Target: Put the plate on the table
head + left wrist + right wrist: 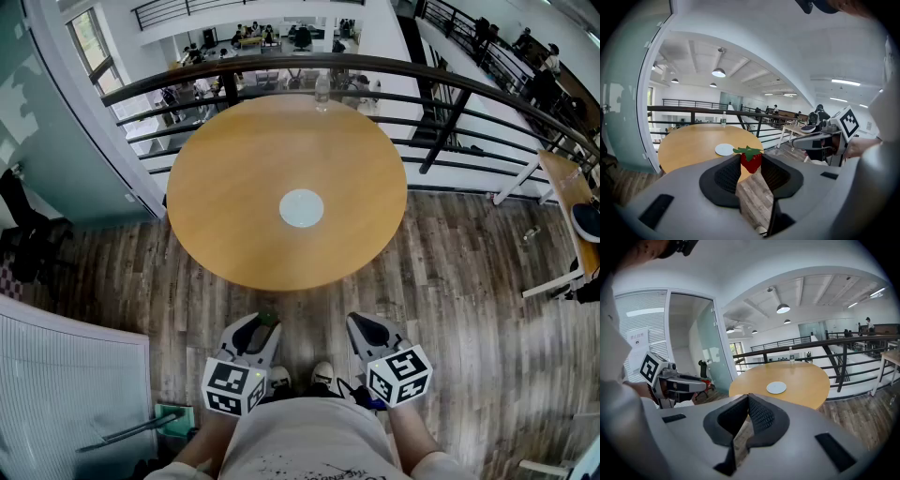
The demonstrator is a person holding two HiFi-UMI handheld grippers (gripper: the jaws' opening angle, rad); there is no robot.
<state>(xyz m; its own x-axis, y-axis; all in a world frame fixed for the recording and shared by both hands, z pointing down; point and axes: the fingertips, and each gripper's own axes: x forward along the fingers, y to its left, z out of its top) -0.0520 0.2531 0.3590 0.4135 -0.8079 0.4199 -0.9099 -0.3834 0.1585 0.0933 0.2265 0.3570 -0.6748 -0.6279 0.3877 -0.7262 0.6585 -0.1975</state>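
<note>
With left gripper (pixel 255 330) clamped on strawberry (pixel 751 161) and right gripper (pixel 367 328) pinched together empty, step closer and hold it level, probably bound for plate (pixel 301 207) lying at table (pixel 216 187) centre, well clear of edges.

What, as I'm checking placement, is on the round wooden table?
A small round white plate near its centre and a clear plastic bottle at its far edge; the tabletop beneath them is covered.

red strawberry (pixel 751 161), wht plate (pixel 301 208), tan table (pixel 234 187)
</note>
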